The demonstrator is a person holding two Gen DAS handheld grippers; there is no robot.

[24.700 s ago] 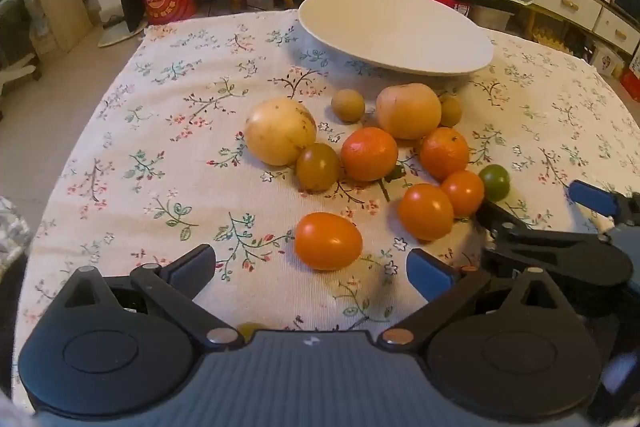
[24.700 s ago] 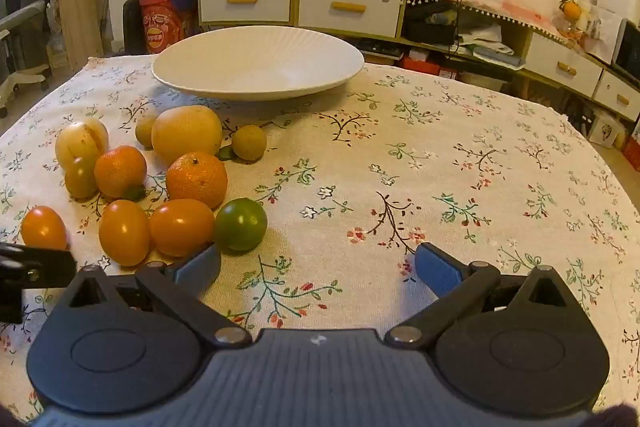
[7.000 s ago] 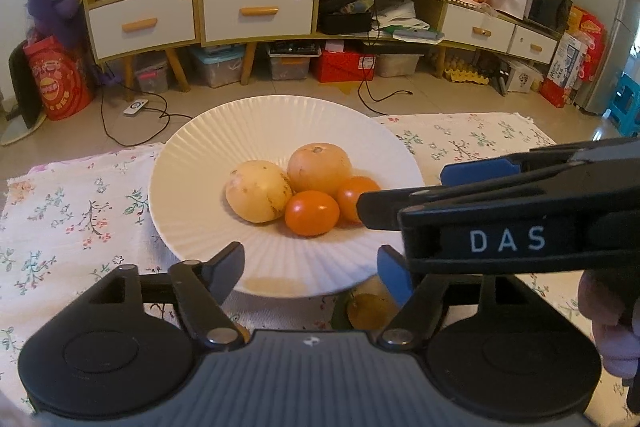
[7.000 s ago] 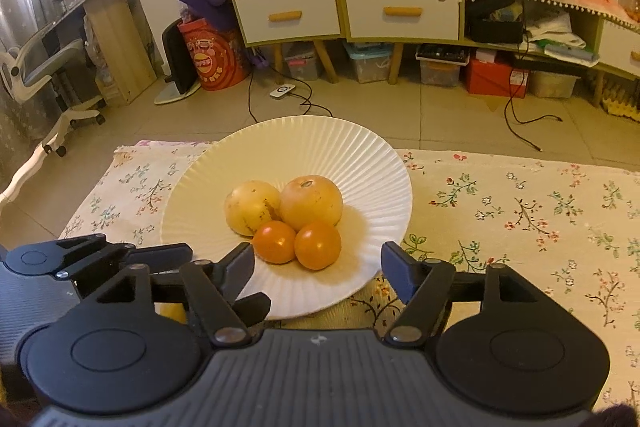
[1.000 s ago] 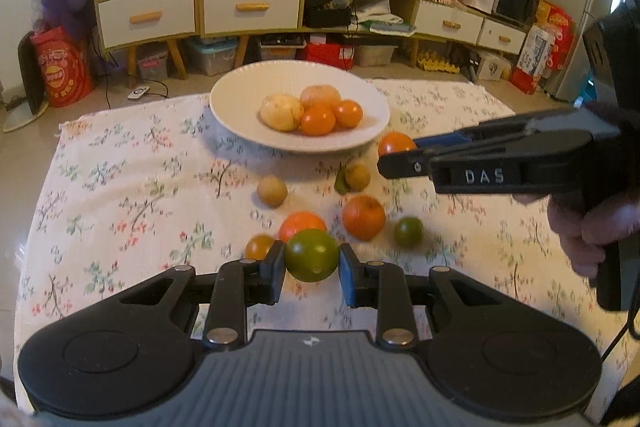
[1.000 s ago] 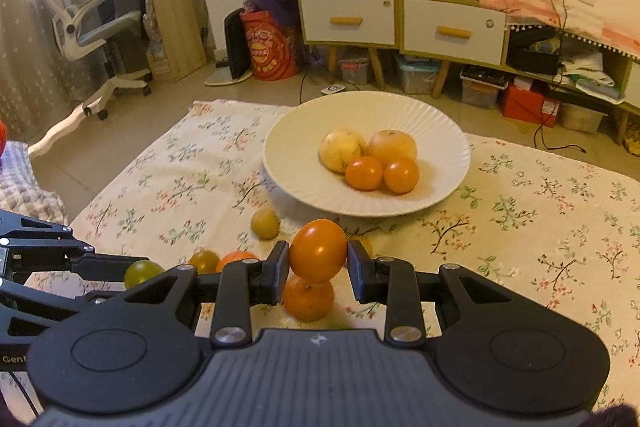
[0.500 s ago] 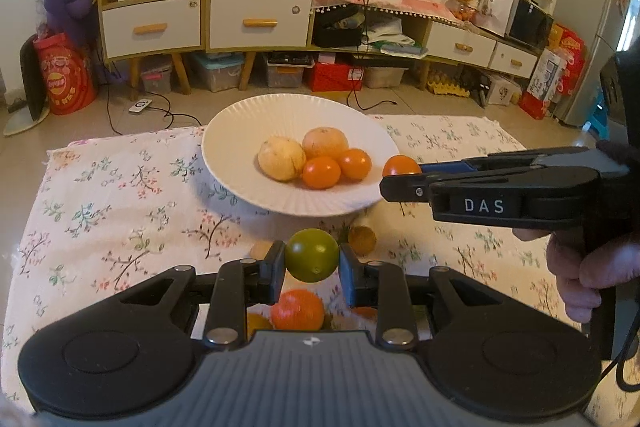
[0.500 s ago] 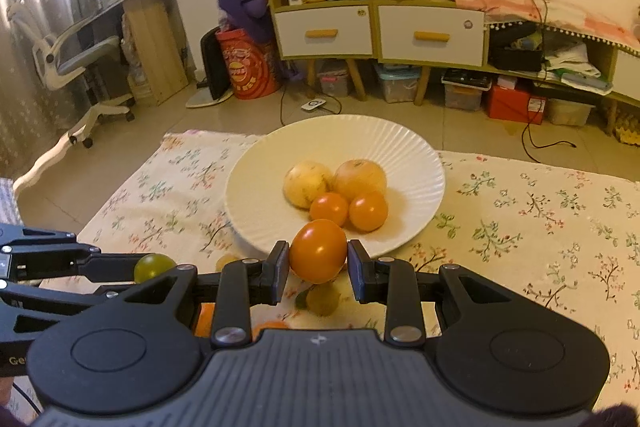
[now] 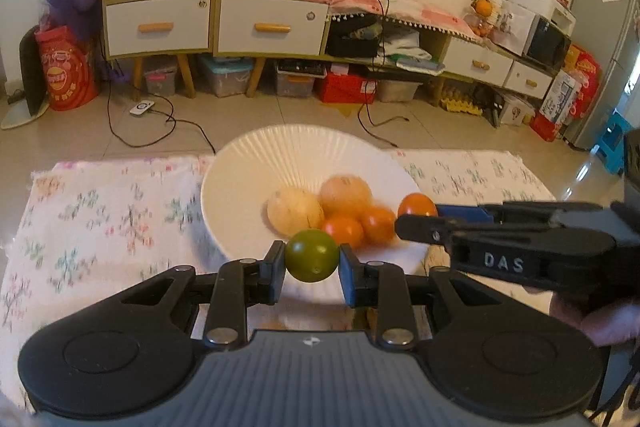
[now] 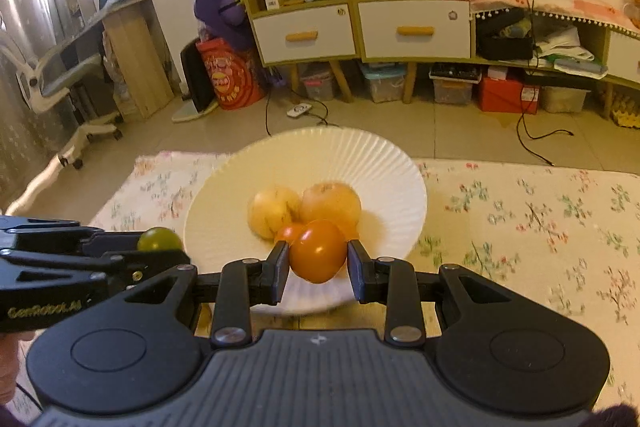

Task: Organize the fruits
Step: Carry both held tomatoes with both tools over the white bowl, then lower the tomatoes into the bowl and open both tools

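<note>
The left claw (image 9: 312,263) is clamped on a green fruit (image 9: 311,255), held over the near rim of the white plate (image 9: 248,163); the right claw (image 10: 318,265) grips an orange fruit (image 10: 318,251) above the same rim; four fruits lie in the plate, which rests on the flowered table (image 10: 540,211).

**Two fruits held over the plate's near edge**

A round green fruit (image 9: 311,261) is held above the near rim of the ribbed white plate (image 9: 248,171). To its right an orange fruit (image 10: 318,251) is held too. In the plate two pale yellow fruits (image 10: 272,213) lie touching, two small orange ones (image 9: 344,231) just nearer.
</note>
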